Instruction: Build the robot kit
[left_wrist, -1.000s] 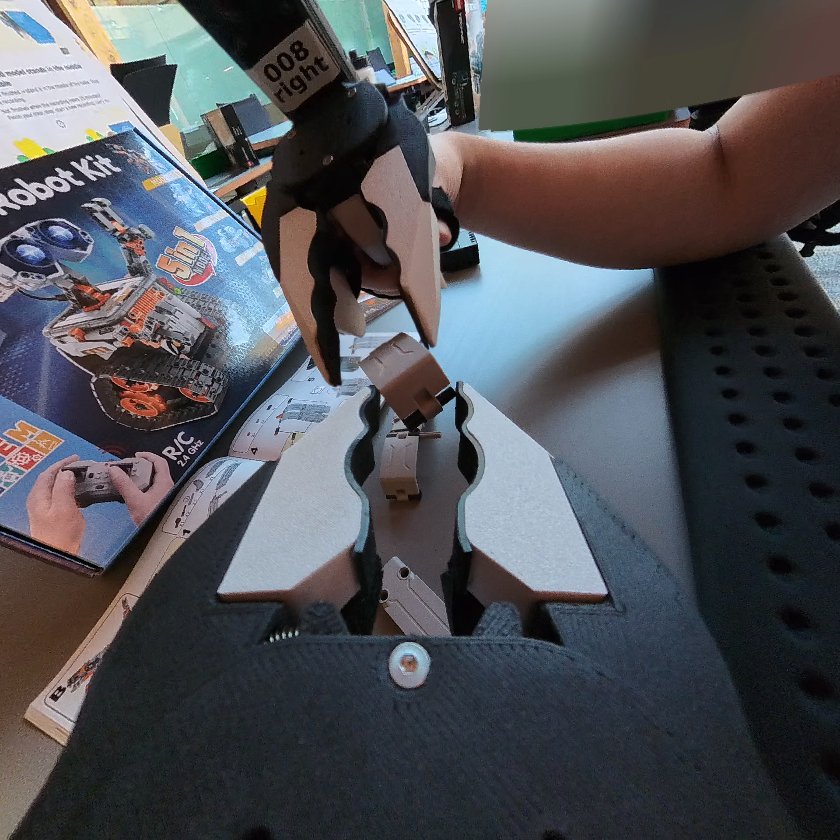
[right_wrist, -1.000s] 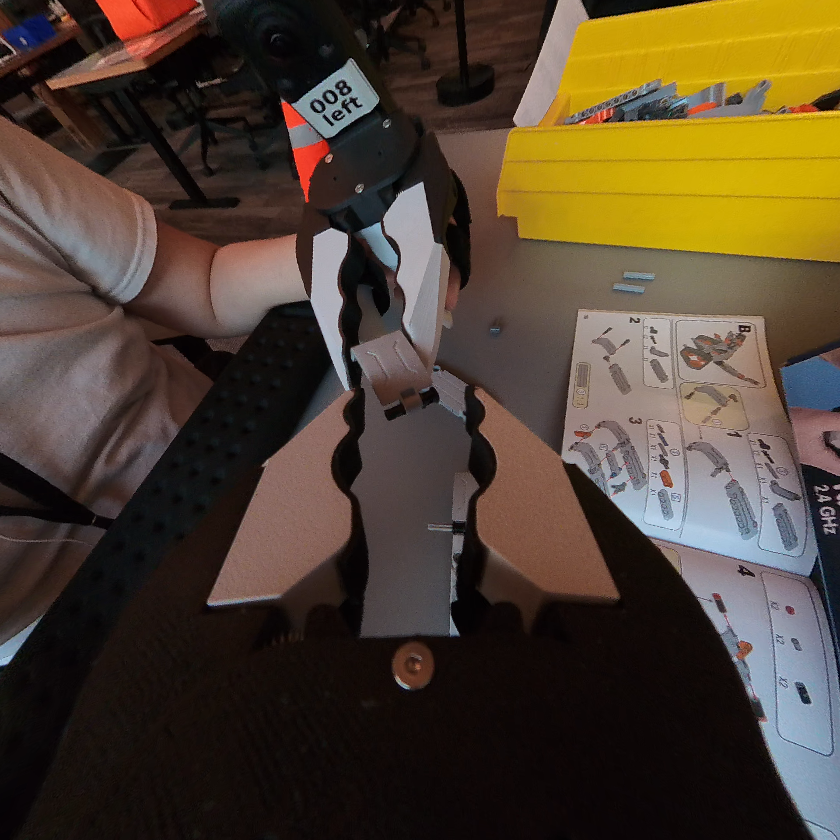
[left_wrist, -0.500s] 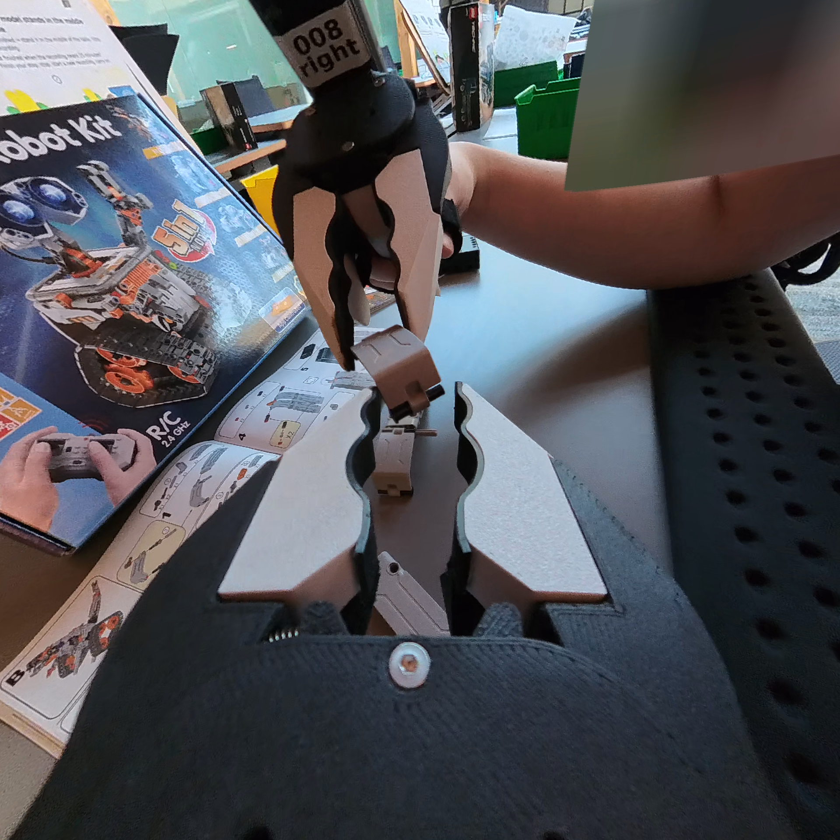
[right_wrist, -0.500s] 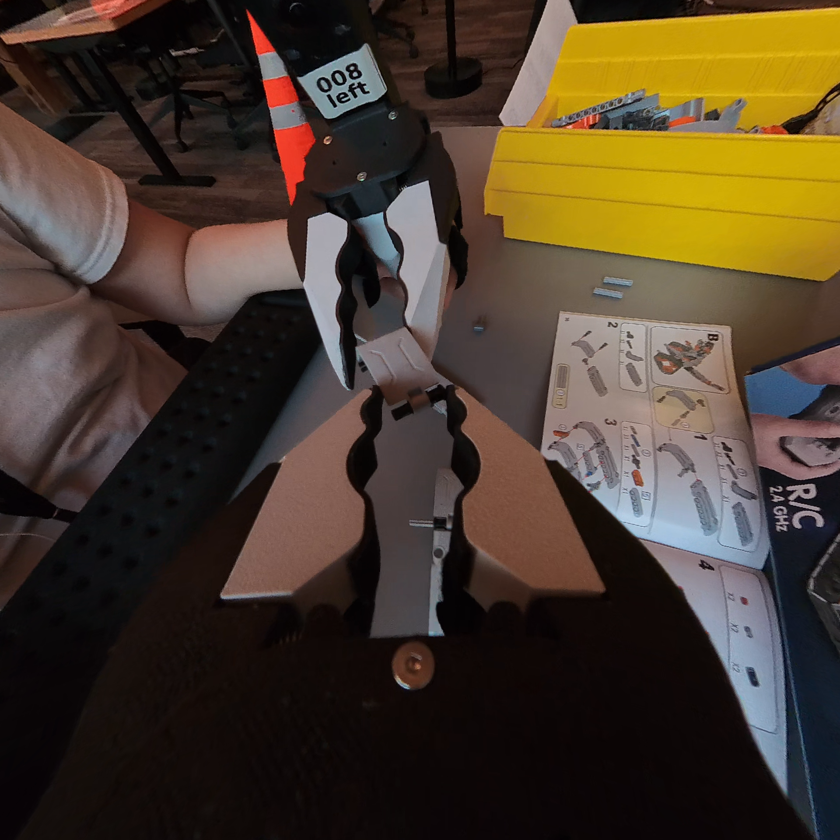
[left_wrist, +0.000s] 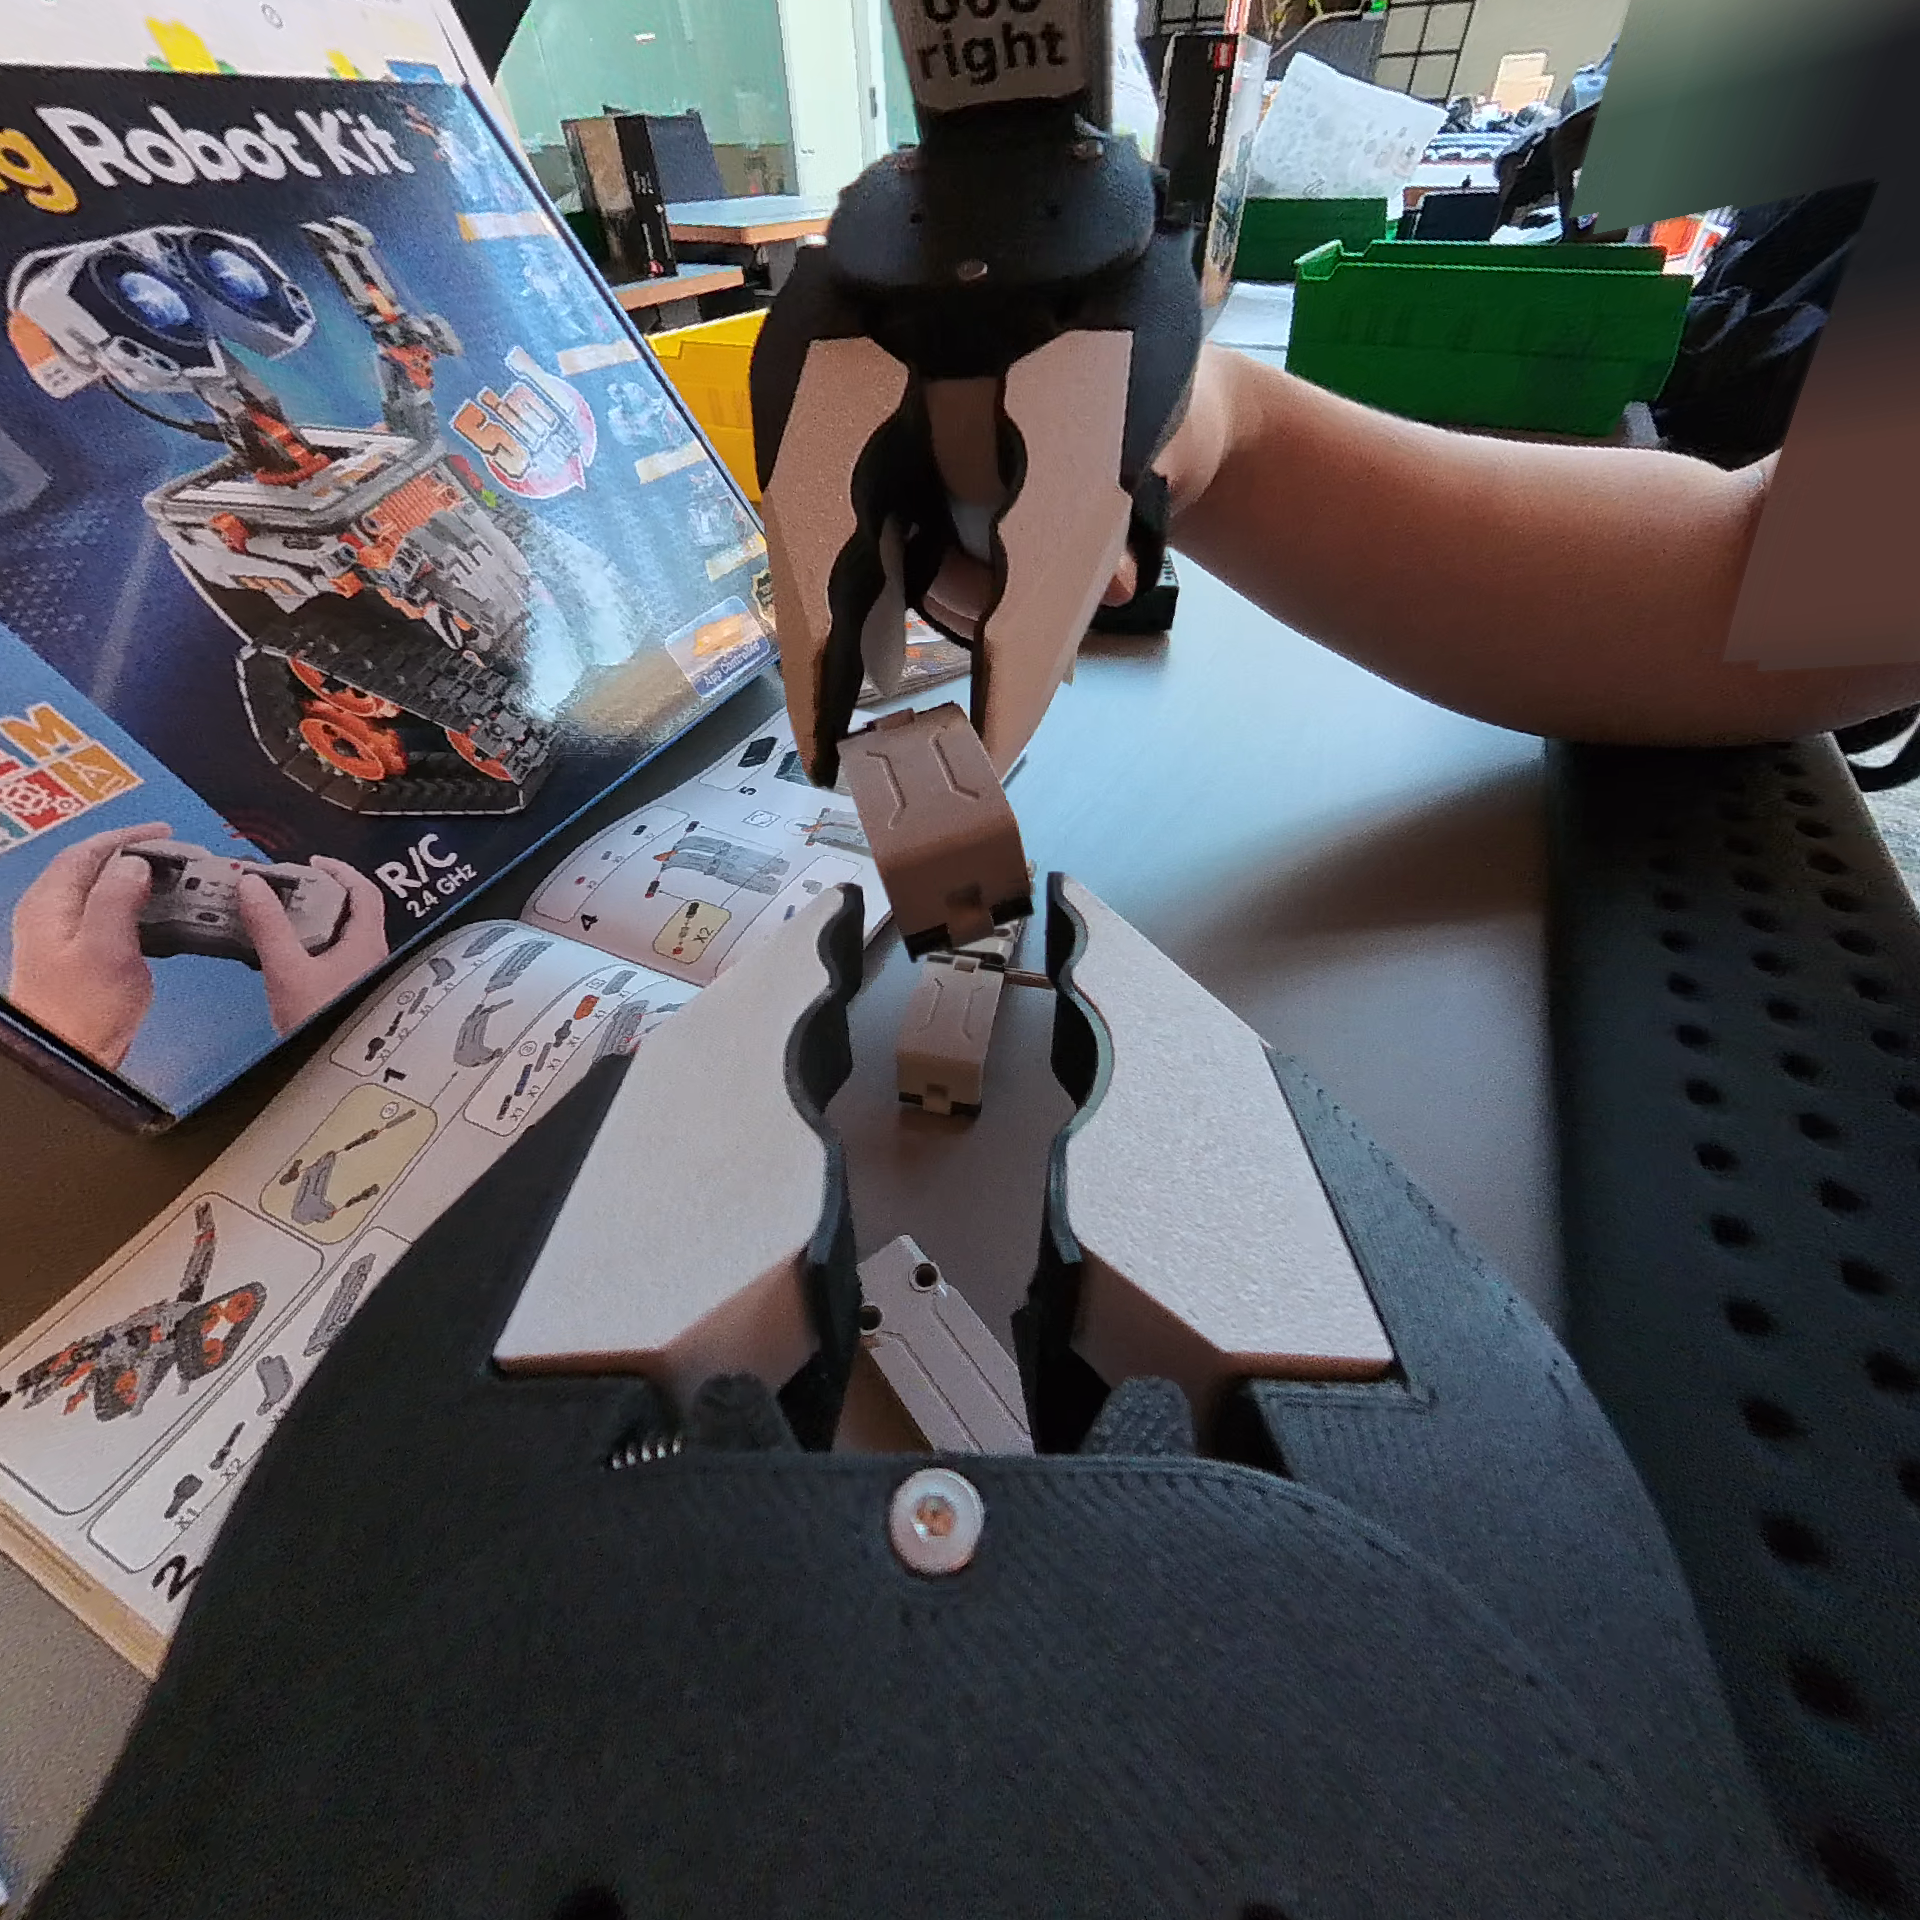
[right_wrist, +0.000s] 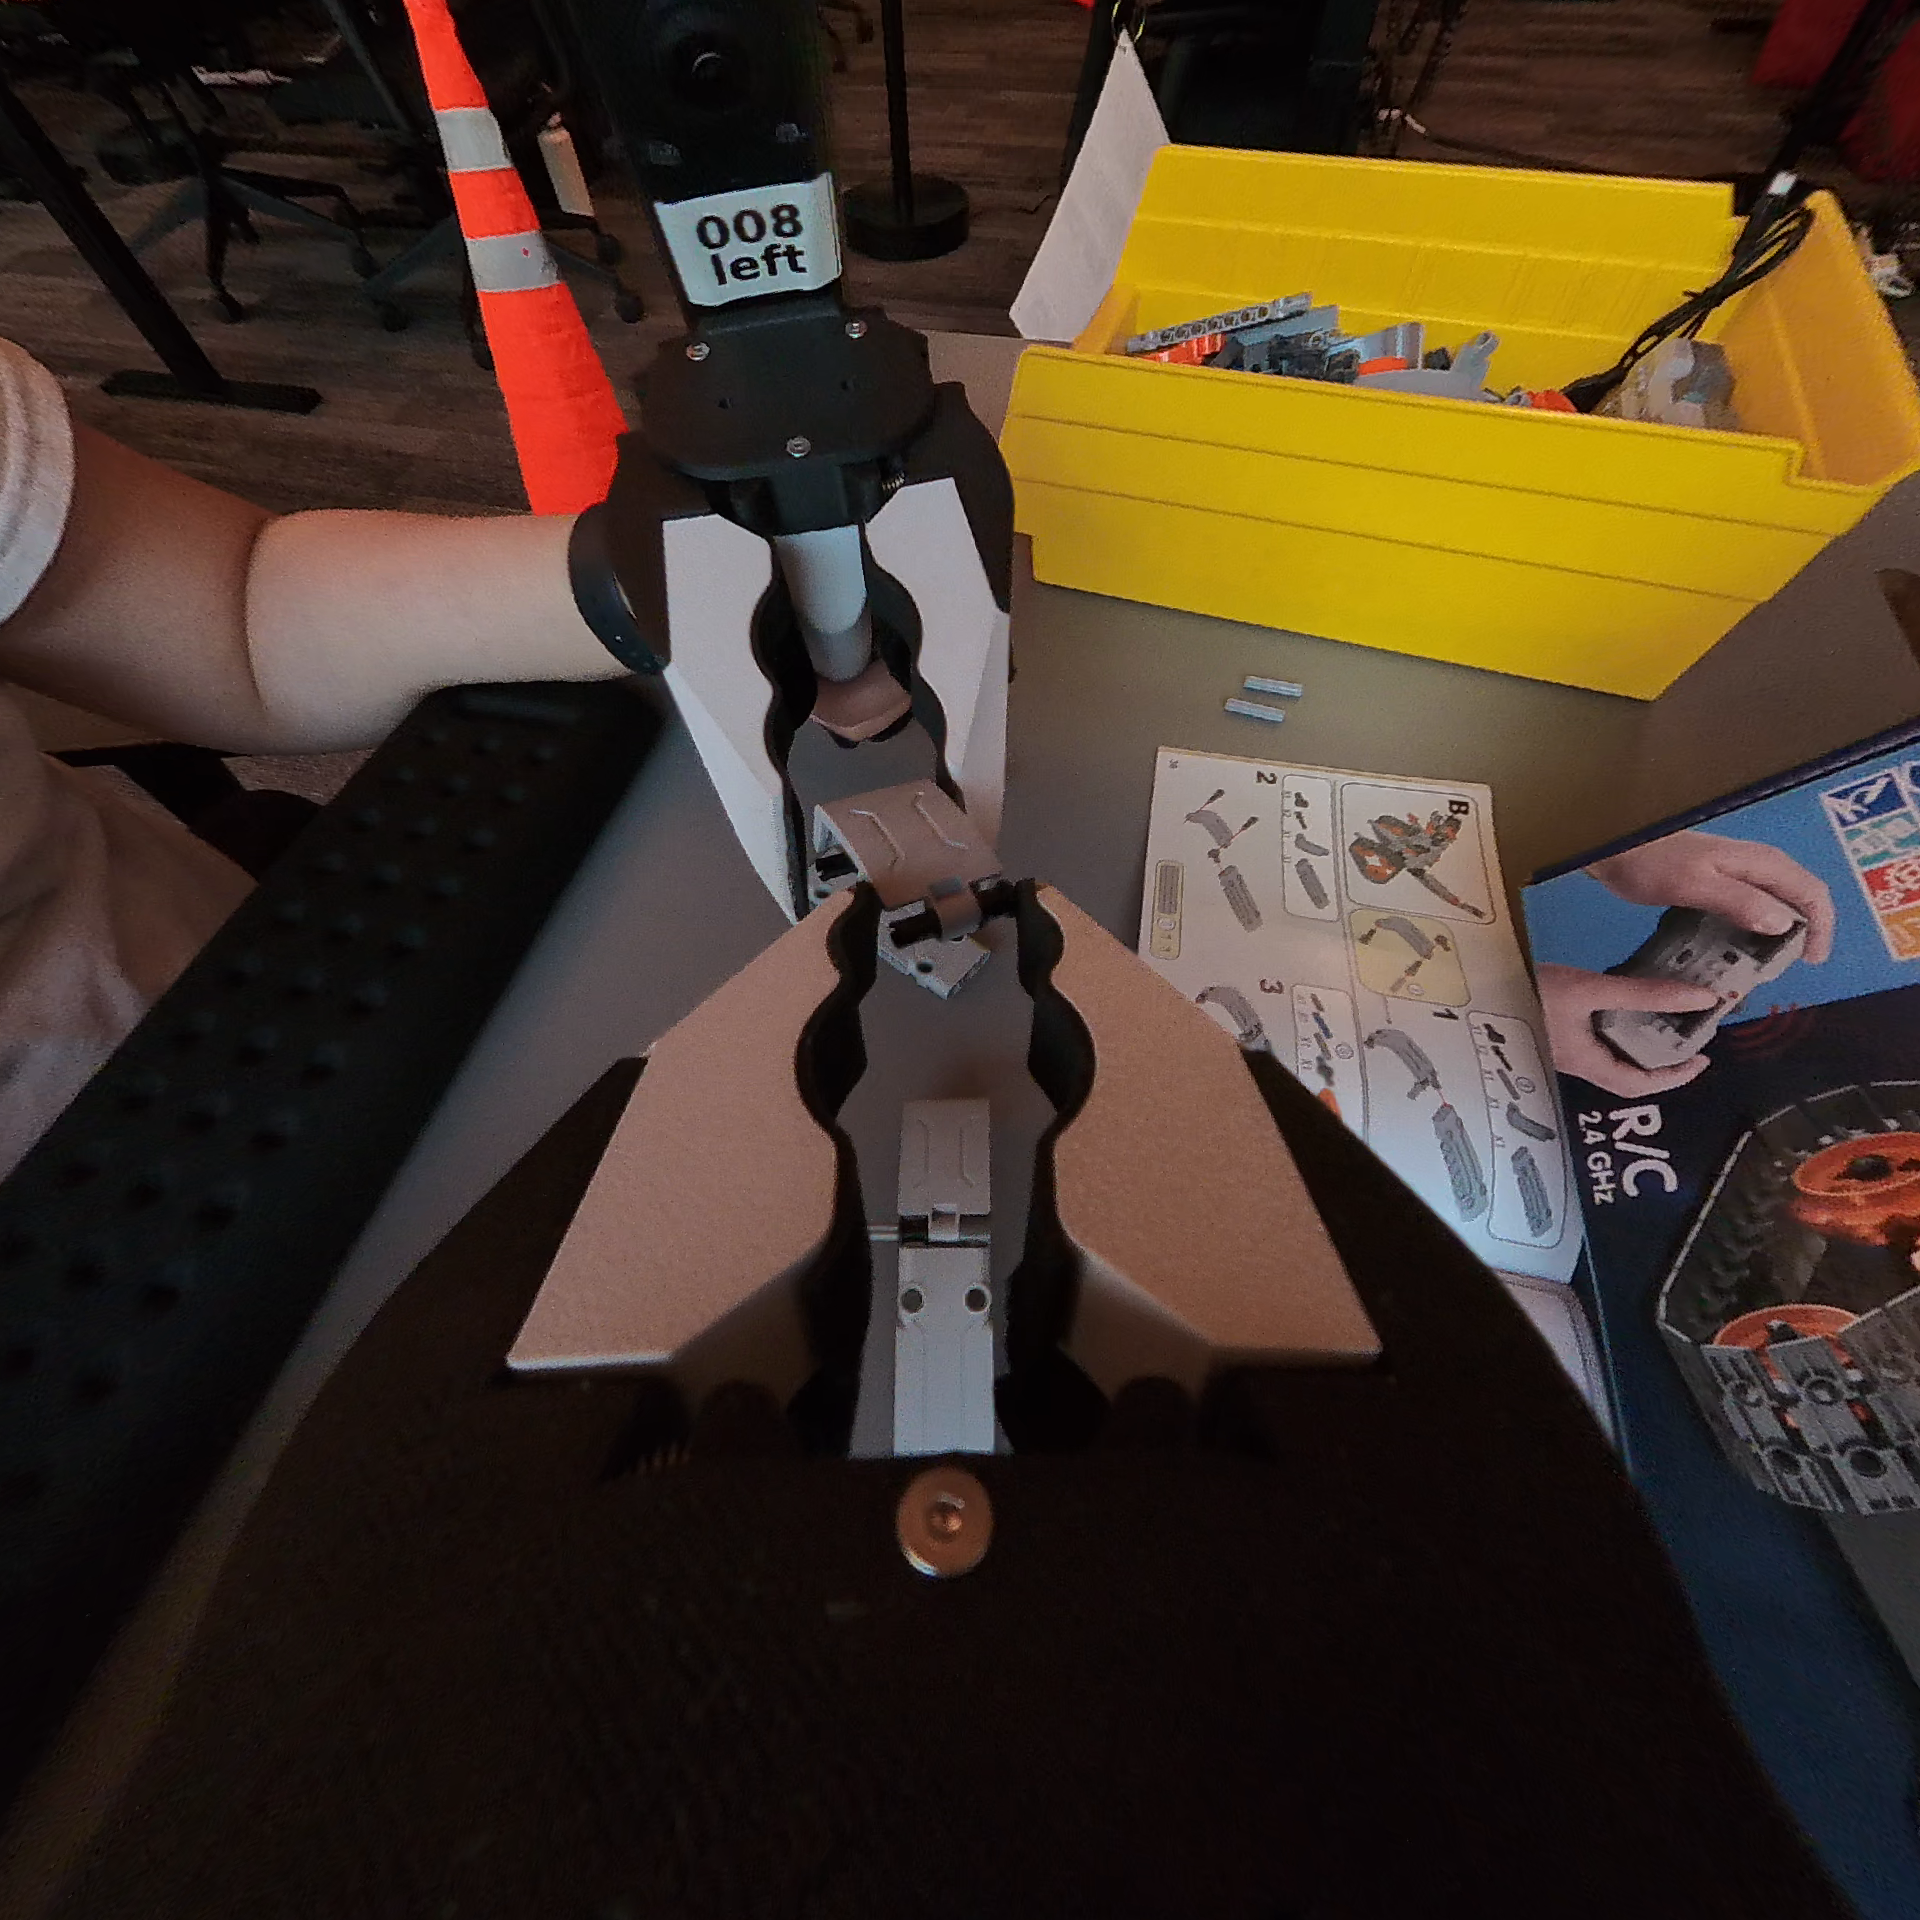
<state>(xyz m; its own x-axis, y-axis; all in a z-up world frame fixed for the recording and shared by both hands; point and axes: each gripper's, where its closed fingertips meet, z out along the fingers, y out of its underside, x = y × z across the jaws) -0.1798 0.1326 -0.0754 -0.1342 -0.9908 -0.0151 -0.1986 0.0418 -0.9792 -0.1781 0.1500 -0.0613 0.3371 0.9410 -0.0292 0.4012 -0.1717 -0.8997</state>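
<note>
The grey angular building-block piece (left_wrist: 932, 819) looks like smooth matt plastic — so does the second grey block assembly (right_wrist: 943, 1273) lying on the table. The black gripper body (left_wrist: 935, 1714) shows a ribbed, layered plastic grain; its pale finger plates (left_wrist: 707, 1164) look finely grainy and matt. The blue cardboard kit box (left_wrist: 312, 499) is glossy. The white instruction booklet (right_wrist: 1351, 977) is thin paper — the yellow storage bin (right_wrist: 1403, 520) is smooth plastic. The grey tabletop (left_wrist: 1299, 883) looks smooth with a dull sheen.

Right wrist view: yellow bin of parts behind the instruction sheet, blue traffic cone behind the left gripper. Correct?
One thing is wrong. The traffic cone behind the left gripper is orange with white bands, not blue, as the right wrist view shows. The yellow bin of parts does sit behind the instruction sheet.
</note>
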